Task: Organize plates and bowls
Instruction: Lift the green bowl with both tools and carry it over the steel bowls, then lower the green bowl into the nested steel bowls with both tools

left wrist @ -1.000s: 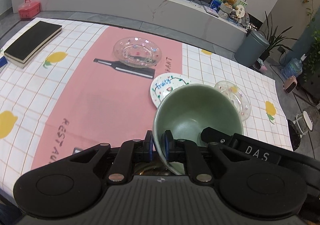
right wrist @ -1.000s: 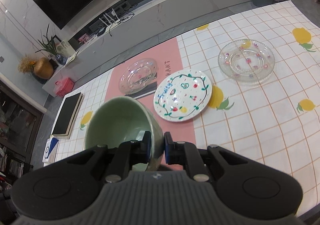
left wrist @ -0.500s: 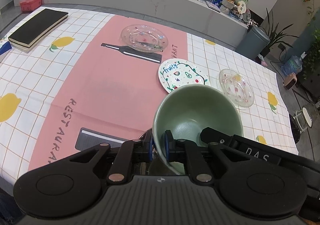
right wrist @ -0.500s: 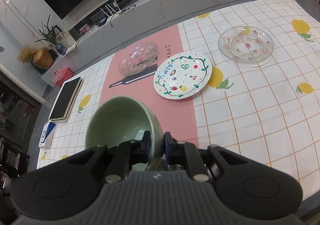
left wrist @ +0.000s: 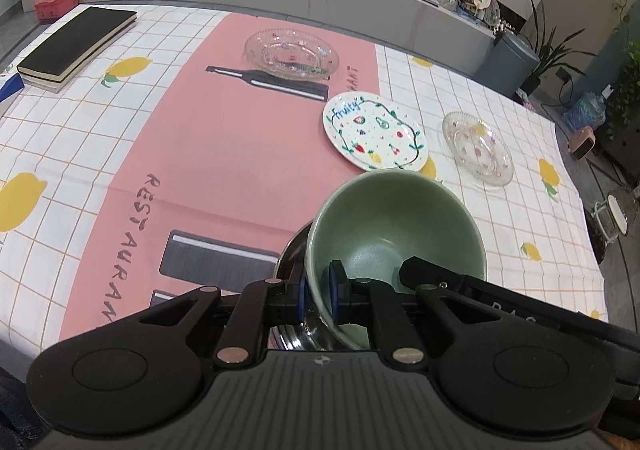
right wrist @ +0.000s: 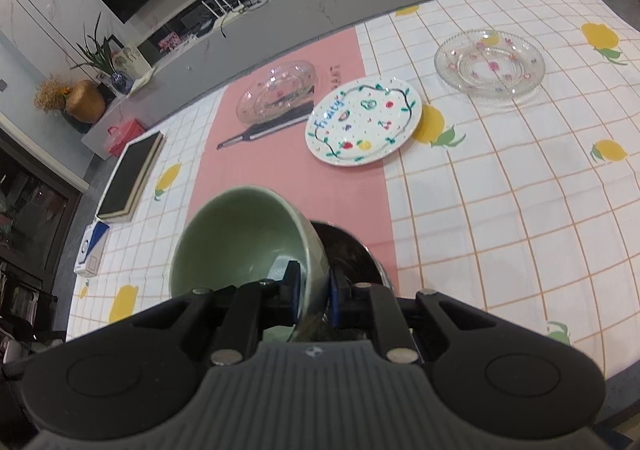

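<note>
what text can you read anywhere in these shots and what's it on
"Fruity": blue lettering on the white fruit plate, also seen in the right wrist view.
"RESTAURAN", cut off by the gripper: along the pink panel of the tablecloth.
"ANT", seen upside down: far end of the same pink panel, beside the glass bowl.
Pale letters on the right gripper: partly hidden, unreadable.
Blue box and shelf cards: too small.

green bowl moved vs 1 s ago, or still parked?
Yes. The green bowl, clamped at its rim by both grippers, has come toward the near table edge: the Fruity plate now sits clear beyond its rim, and a metal bowl shows beneath.
</note>
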### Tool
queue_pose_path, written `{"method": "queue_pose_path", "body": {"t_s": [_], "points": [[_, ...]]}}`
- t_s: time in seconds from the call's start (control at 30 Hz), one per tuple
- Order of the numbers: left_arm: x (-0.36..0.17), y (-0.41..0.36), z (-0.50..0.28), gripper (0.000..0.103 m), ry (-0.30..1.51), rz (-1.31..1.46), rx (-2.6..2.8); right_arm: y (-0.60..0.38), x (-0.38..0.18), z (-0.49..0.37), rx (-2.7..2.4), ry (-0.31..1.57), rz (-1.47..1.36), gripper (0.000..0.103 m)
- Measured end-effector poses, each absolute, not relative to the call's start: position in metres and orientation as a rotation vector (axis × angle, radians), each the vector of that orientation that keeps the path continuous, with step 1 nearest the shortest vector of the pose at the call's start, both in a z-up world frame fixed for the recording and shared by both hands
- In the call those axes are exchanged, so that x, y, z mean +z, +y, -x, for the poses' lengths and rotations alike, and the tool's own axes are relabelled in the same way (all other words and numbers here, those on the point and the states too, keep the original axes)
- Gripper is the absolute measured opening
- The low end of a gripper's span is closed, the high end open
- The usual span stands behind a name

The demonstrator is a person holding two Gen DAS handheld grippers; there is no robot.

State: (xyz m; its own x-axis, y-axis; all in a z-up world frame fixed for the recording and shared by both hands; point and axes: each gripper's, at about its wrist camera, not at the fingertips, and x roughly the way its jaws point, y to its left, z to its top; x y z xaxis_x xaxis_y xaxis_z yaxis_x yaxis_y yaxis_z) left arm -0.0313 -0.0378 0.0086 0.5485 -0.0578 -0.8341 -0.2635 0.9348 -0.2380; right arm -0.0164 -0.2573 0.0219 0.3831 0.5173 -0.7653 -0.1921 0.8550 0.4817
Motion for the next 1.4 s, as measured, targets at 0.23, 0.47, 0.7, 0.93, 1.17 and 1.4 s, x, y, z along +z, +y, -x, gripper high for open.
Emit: {"method": "queue_pose_path", "body": {"t_s": [0.23,0.47,0.7,0.93,1.17,1.4], "points": [[0.002,-0.043,0.034,0.012,1.023,0.33,0.114,-0.258,0.012,0.023,0.46,1.126,-0.317,0.013],[-0.004,-0.042,0.035,0.013,1.047,0.317,0.12,-0.255,0.009,0.025,0.473,1.133,-0.295,0.013],[-0.004,-0.039,0.033,0.014,1.051,0.345,0.123,-0.253,0.01,0.025,0.477,1.122,-0.274,0.014],[-0.005,-0.033,0.035,0.017,1.05,0.397,0.119,-0.248,0.015,0.031,0.477,1.091,-0.213,0.015],[-0.004,-0.031,0.036,0.018,1.052,0.427,0.116,-0.247,0.017,0.03,0.475,1.077,-0.18,0.015],[-0.005,-0.027,0.038,0.018,1.059,0.468,0.11,-0.242,0.017,0.032,0.483,1.076,-0.125,0.018]]}}
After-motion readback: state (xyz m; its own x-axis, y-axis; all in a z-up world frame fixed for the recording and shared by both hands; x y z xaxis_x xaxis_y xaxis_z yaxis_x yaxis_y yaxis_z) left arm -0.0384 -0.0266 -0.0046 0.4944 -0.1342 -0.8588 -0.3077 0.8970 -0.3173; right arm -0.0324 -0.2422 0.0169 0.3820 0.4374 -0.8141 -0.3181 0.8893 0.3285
